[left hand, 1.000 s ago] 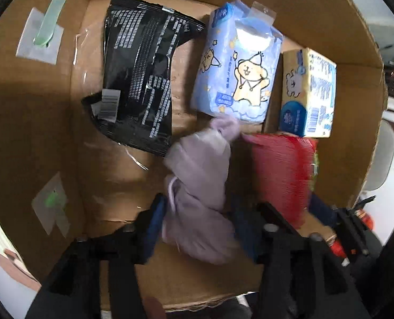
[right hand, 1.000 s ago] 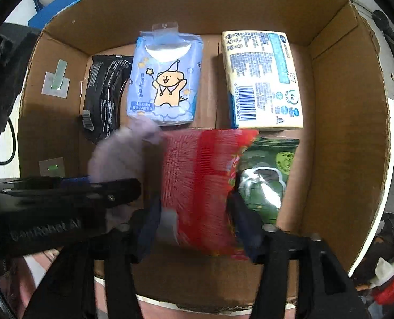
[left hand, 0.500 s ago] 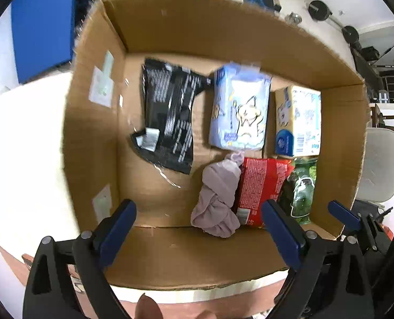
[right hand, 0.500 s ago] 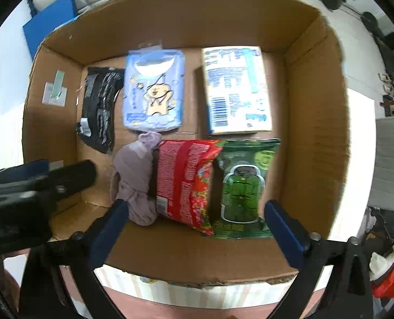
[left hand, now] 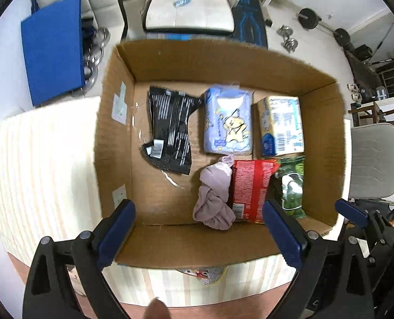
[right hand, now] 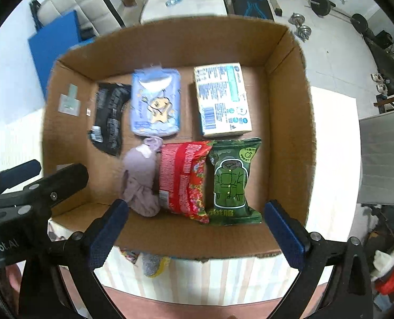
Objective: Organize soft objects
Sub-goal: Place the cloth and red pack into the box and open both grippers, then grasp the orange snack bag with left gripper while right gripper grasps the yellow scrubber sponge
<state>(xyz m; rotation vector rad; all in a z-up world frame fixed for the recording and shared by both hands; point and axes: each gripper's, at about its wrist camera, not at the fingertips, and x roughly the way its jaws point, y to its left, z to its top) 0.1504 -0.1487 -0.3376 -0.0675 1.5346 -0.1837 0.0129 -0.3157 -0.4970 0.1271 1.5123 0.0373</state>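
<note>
An open cardboard box [left hand: 111, 164] [right hand: 289, 138] holds a black pouch [left hand: 170, 130] [right hand: 109, 117], a blue tissue pack [left hand: 227, 122] [right hand: 155, 103], a white-blue tissue pack [left hand: 280, 125] [right hand: 220, 98], a lilac cloth bundle [left hand: 214, 194] [right hand: 141, 178], a red snack bag [left hand: 251, 186] [right hand: 183, 178] and a green snack bag [left hand: 291, 186] [right hand: 232, 180]. My left gripper [left hand: 199, 234] is open and empty above the box's near wall. My right gripper [right hand: 197, 228] is open and empty, also above the near wall.
The box stands on a cream striped cloth [left hand: 37, 164] [right hand: 329, 138]. Small soft items [right hand: 151, 263] [left hand: 204, 276] lie just in front of the box. A blue board [left hand: 53, 47], a white chair [left hand: 189, 10], a grey chair [left hand: 375, 159] and dumbbells [right hand: 300, 26] surround the table.
My left gripper let go of the lilac cloth and my right let go of the red bag. Both opened and drew back up out of the box.
</note>
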